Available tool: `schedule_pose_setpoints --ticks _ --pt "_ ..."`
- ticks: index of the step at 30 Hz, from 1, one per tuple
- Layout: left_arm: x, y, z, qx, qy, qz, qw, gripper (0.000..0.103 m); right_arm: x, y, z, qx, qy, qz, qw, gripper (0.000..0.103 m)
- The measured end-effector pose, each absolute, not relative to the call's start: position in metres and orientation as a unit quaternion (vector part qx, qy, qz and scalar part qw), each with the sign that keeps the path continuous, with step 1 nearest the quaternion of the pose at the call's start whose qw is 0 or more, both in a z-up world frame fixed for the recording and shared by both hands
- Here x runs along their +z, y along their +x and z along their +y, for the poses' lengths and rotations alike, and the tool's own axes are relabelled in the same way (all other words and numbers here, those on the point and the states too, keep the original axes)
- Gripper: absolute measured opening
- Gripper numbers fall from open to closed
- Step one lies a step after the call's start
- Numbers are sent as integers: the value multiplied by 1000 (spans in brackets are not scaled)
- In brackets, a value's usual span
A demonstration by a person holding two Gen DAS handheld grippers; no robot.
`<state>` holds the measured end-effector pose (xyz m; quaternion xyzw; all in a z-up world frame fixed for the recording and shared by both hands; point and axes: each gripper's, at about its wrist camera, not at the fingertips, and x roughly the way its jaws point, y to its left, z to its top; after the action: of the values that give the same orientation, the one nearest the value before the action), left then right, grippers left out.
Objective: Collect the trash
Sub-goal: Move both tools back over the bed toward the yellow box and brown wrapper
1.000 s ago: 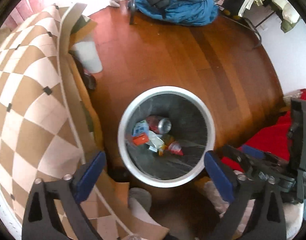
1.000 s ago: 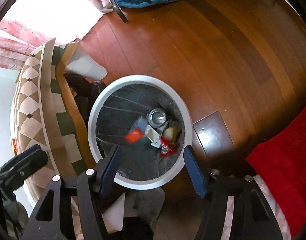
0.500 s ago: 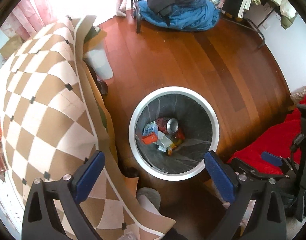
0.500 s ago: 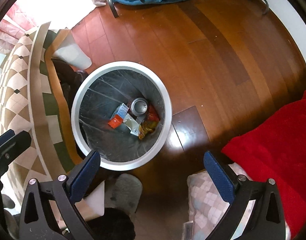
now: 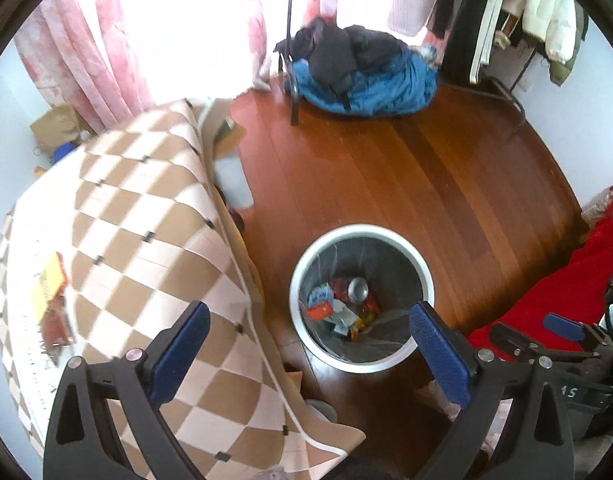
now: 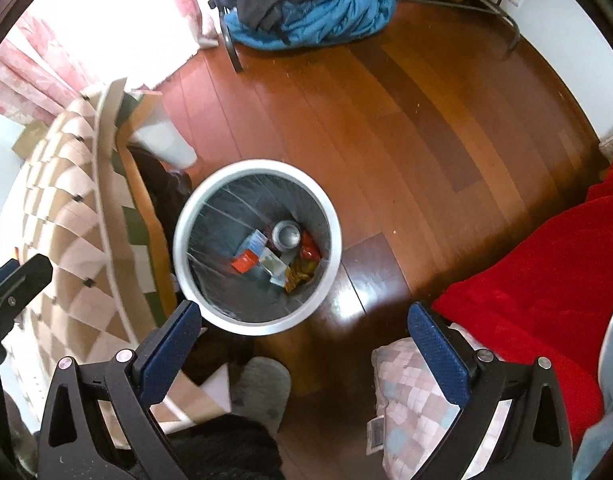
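A round white-rimmed bin (image 5: 422,268) (image 6: 330,208) with a dark liner stands on the wood floor. Inside lie a drinks can (image 5: 357,289) (image 6: 285,234), an orange packet (image 5: 319,312) (image 6: 245,261), and other wrappers. My left gripper (image 5: 308,322) hangs open well above the bin, blue pads wide apart, nothing between them. My right gripper (image 6: 304,320) is also open and empty, high above the bin's near rim. On the checkered tablecloth (image 5: 118,216) at the left lies a yellow-orange wrapper (image 5: 48,286).
The table (image 6: 66,216) with its hanging cloth stands close to the bin's left. A red blanket (image 6: 538,296) covers furniture at the right. A blue quilt with dark clothes (image 5: 362,68) lies at the far side beside pink curtains (image 5: 82,60). A grey slipper (image 6: 262,390) is below.
Both grippers have risen away from the bin, which now looks smaller. The right jaws went from partly closed to wide open; an orange packet seen falling earlier now lies in the bin.
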<state>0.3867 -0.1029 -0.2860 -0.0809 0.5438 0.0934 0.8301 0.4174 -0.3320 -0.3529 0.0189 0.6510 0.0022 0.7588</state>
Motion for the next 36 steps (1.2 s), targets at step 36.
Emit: schedule_pose_setpoints --ticks 36 --pt "-386 116 249 377 -202 580 693 102 -385 362 161 277 -89 667 686 96"
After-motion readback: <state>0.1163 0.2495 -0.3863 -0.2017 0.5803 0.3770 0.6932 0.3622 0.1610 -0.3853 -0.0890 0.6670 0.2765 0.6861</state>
